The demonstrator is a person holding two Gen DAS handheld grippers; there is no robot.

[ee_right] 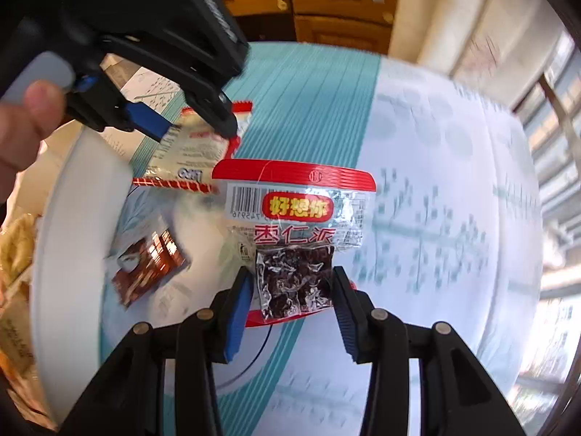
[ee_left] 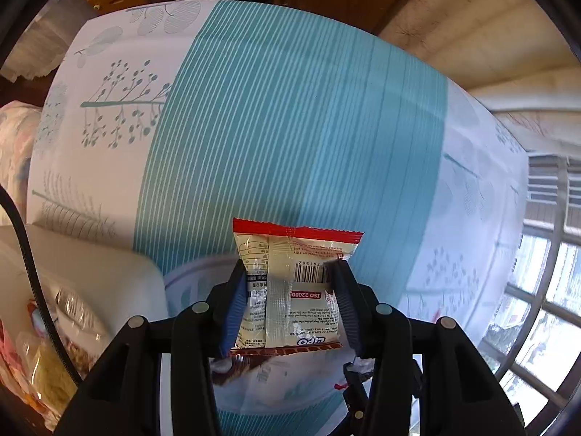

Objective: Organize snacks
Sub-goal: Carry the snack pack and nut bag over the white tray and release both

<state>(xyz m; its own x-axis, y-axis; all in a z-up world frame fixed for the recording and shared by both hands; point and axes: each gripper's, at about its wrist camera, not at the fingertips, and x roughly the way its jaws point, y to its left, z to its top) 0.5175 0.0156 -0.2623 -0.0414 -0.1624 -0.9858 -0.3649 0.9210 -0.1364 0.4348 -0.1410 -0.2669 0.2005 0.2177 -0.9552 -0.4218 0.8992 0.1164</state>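
The left claw [ee_left: 288, 303] grips a cream packet [ee_left: 290, 283] with red ends, its blue pads [ee_left: 232, 312] pressed on the packet's two sides. The packet hangs above the teal-striped cloth [ee_left: 290, 127] that covers the surface, barcode side toward the camera. In the right wrist view the same claw [ee_right: 196, 127] comes in from the upper left, a person's hand [ee_right: 25, 123] behind it, and the cream packet [ee_right: 189, 156] is lifted just beside the rim of a white bin [ee_right: 72, 236].

The right claw [ee_right: 292, 301] is closed on a clear packet [ee_right: 297, 225] with a red top band and dark pieces inside, the pads [ee_right: 239, 312] squeezing its lower part. This packet is held over the middle of the surface, near and to the right of the cream one.

A brown packet [ee_right: 149, 265] lies flat on the cloth, just right of the bin. Inside the bin, at the left edge, more snacks [ee_right: 16, 243] show, blurred. Wooden cabinets [ee_right: 337, 3] stand at the far side.
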